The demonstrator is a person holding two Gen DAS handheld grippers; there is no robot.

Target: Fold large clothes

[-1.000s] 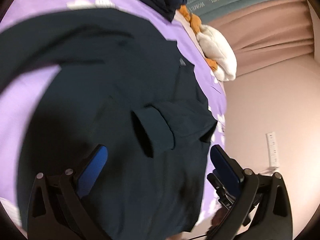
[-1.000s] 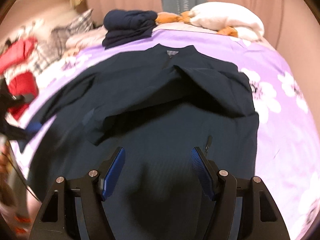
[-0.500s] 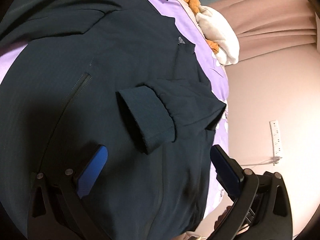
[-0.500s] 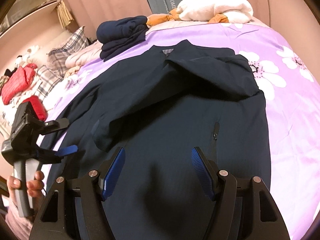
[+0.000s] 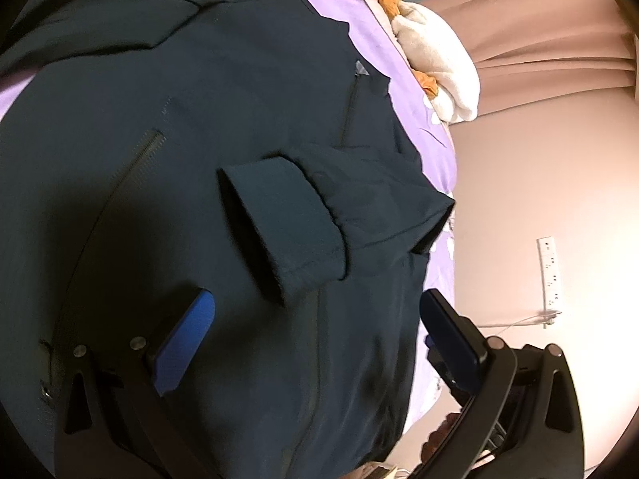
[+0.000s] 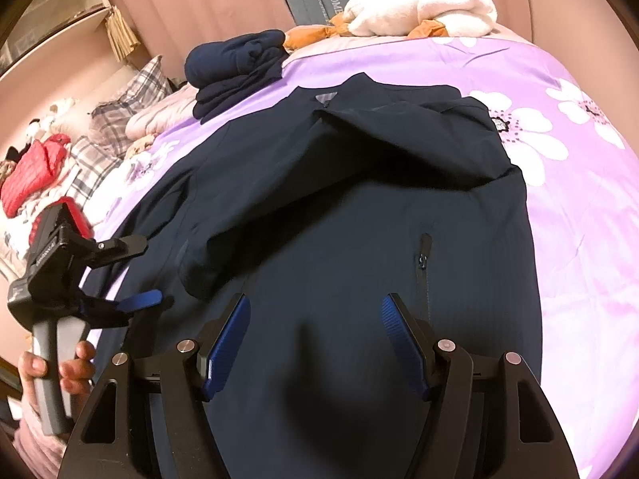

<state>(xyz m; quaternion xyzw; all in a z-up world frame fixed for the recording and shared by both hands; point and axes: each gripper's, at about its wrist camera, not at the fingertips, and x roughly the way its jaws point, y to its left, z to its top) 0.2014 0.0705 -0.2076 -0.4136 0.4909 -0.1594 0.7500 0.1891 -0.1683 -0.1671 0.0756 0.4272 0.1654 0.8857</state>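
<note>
In the right wrist view, a pile of clothes (image 6: 44, 175) sits far left, pink curtains (image 6: 207, 4) hang behind, and a purple flowered bed (image 6: 579, 207) fills the right. The dark jacket (image 6: 339, 219) lies flat across the bed's middle, collar toward the top, one sleeve (image 5: 287, 223) folded across it. At lower left a hand (image 6: 60, 371) grips the left gripper (image 6: 135, 267), jaws wide, empty. The right gripper (image 6: 315, 339) hovers, jaws wide, empty.

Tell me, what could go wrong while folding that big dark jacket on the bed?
1. The folded-in sleeve lies loosely across the jacket; tugging the hem could slide it back out.
2. Both the left gripper and right gripper are open above smooth, flat fabric, so they might pinch only the top layer.
3. The other sleeve is spread out towards the bed's edge and could slip off.
</note>
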